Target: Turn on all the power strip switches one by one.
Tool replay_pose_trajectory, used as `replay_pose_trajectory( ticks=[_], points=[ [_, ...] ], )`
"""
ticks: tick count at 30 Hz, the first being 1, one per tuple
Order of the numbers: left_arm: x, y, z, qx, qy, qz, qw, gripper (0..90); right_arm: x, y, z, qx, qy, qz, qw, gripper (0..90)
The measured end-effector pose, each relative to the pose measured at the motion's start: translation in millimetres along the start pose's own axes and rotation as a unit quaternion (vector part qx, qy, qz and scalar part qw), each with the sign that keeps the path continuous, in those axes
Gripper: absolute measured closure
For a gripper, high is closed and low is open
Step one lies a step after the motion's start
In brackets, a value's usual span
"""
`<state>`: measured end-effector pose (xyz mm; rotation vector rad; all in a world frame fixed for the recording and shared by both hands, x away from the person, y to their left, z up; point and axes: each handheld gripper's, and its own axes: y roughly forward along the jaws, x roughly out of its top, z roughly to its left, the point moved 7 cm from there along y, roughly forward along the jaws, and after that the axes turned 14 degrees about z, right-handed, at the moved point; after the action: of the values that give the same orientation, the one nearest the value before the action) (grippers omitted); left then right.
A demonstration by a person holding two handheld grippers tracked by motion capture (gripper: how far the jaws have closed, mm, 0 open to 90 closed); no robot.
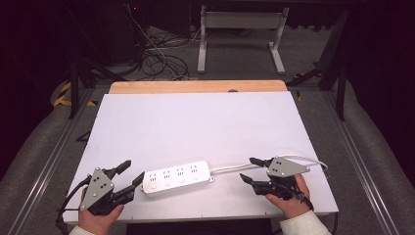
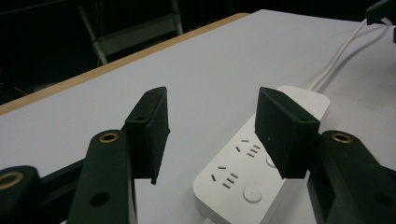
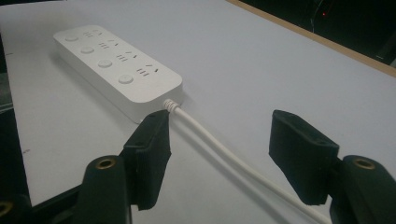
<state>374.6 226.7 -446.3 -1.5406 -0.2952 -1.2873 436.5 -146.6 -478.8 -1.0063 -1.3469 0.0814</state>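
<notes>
A white power strip (image 1: 177,177) with several sockets and round buttons lies flat near the front of the white tabletop (image 1: 195,122). Its white cable (image 1: 230,168) runs off to the right. My left gripper (image 1: 135,169) stands open just left of the strip's end. In the left gripper view the strip (image 2: 243,172) lies behind the right jaw, and nothing is between the jaws of the gripper (image 2: 212,100). My right gripper (image 1: 246,169) is open at the strip's cable end. In the right gripper view the cable (image 3: 219,149) passes between the spread jaws of the gripper (image 3: 219,126), which do not press on it, with the strip (image 3: 116,65) beyond.
A wooden strip (image 1: 195,86) borders the tabletop's far edge. On the floor beyond it stand a white metal frame (image 1: 240,34) and a tangle of cables (image 1: 156,58). Grey rails run along both sides of the table.
</notes>
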Motion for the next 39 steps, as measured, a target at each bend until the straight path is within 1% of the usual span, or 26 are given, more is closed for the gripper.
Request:
replay_pose_trajectory(
  ticks=[2,3,7,8,9,10,12,14,15,16,17,18,19,20,22,24,25,27,28,30,31,32,33,34,37,39],
  points=[
    [2.1,-2.3,0.8,0.0,0.001,-0.003,1.0,45.2,0.0,0.2,0.3,0.001,0.0,0.0,1.0,39.1],
    [4.0,-3.8,2.1,0.005,0.006,-0.002,1.0,46.4,-0.1,0.0,0.2,0.002,0.001,0.001,1.0,39.2],
    [7.4,-5.9,3.4,0.01,0.01,-0.005,0.9999,47.0,0.0,-0.8,-0.2,0.003,0.004,-0.002,1.0,39.3],
    [10.3,-6.8,3.0,0.007,0.005,-0.006,0.9999,47.3,0.0,-1.0,-0.3,0.004,0.005,-0.002,1.0,39.5],
    [12.0,-7.4,3.5,0.007,0.007,-0.007,0.9999,47.6,-0.2,-0.8,-0.2,0.004,0.005,-0.002,1.0,39.5],
    [13.6,-7.6,2.6,0.002,0.005,-0.007,1.0,49.1,-0.1,-0.7,-0.2,0.004,0.005,-0.001,1.0,39.5],
    [15.5,-7.6,3.0,0.004,0.008,-0.007,0.9999,50.0,0.1,-0.7,-0.1,0.004,0.005,-0.002,1.0,39.6],
    [18.1,-7.1,2.1,0.004,0.009,-0.002,1.0,55.0,0.6,-0.9,-0.1,0.004,0.004,-0.004,1.0,39.6],
    [19.2,-5.7,1.7,-0.003,0.009,0.006,0.9999,58.4,0.3,-0.8,0.1,0.005,0.007,-0.004,1.0,39.6],
    [20.0,-3.1,0.6,-0.019,0.008,0.018,0.9996,58.4,0.3,-0.8,0.1,0.005,0.007,-0.004,1.0,39.6],
    [20.7,2.7,-0.2,-0.063,0.004,0.04,0.9972,58.4,0.0,-0.2,0.0,0.005,0.009,-0.002,0.9999,39.8],
    [21.5,6.1,-0.7,-0.077,0.001,0.048,0.9958,59.9,-0.1,0.0,0.3,0.006,0.009,-0.002,0.9999,39.9],
    [22.6,9.9,-0.5,-0.076,0.003,0.057,0.9955,61.2,0.0,0.0,0.3,0.006,0.008,-0.002,0.9999,39.9],
    [23.6,13.0,-1.1,-0.069,0.008,0.062,0.9957,60.7,0.1,-0.3,0.5,0.006,0.007,-0.003,1.0,40.0],
    [24.8,15.6,-2.0,-0.067,0.013,0.066,0.9955,60.7,0.0,-0.7,0.4,0.007,0.009,-0.003,0.9999,40.0],
    [29.6,22.2,-5.2,-0.075,0.013,0.07,0.9947,60.8,-0.3,-0.7,-0.1,0.007,0.01,-0.003,0.9999,40.0],
    [29.6,22.2,-5.2,-0.075,0.013,0.07,0.9947,60.8,-0.3,-0.6,-0.1,0.007,0.01,-0.003,0.9999,40.0],
    [33.5,27.7,-7.8,-0.084,0.013,0.076,0.9934,61.2,-0.3,-0.6,-0.1,0.008,0.01,-0.003,0.9999,40.0],
    [33.5,27.7,-7.8,-0.084,0.013,0.076,0.9934,61.3,-0.3,-0.6,-0.1,0.008,0.01,-0.003,0.9999,40.0],
    [35.5,33.2,-8.9,-0.093,0.012,0.085,0.992,61.0,-0.4,-0.8,0.1,0.008,0.009,-0.003,0.9999,40.0],
    [35.5,33.2,-8.9,-0.093,0.012,0.085,0.992,60.8,-0.4,-0.8,0.1,0.008,0.009,-0.003,0.9999,40.0],
    [36.1,36.5,-10.2,-0.098,0.014,0.091,0.9909,60.8,-0.5,-0.7,0.2,0.008,0.009,-0.003,0.9999,40.0],
    [36.1,36.5,-10.2,-0.098,0.014,0.091,0.9909,60.8,-0.5,-0.5,0.1,0.008,0.008,-0.003,0.9999,40.0],
    [36.5,39.0,-11.3,-0.097,0.021,0.097,0.9904,60.8,-0.5,-0.4,0.2,0.008,0.008,-0.003,0.9999,40.0],
    [36.0,41.1,-13.3,-0.096,0.026,0.106,0.9894,60.4,-0.6,-0.3,0.3,0.009,0.008,-0.002,0.9999,40.0],
    [34.8,41.6,-13.7,-0.089,0.038,0.116,0.9885,61.4,-0.6,-0.3,0.0,0.01,0.008,-0.002,0.9999,40.1]
  ],
)
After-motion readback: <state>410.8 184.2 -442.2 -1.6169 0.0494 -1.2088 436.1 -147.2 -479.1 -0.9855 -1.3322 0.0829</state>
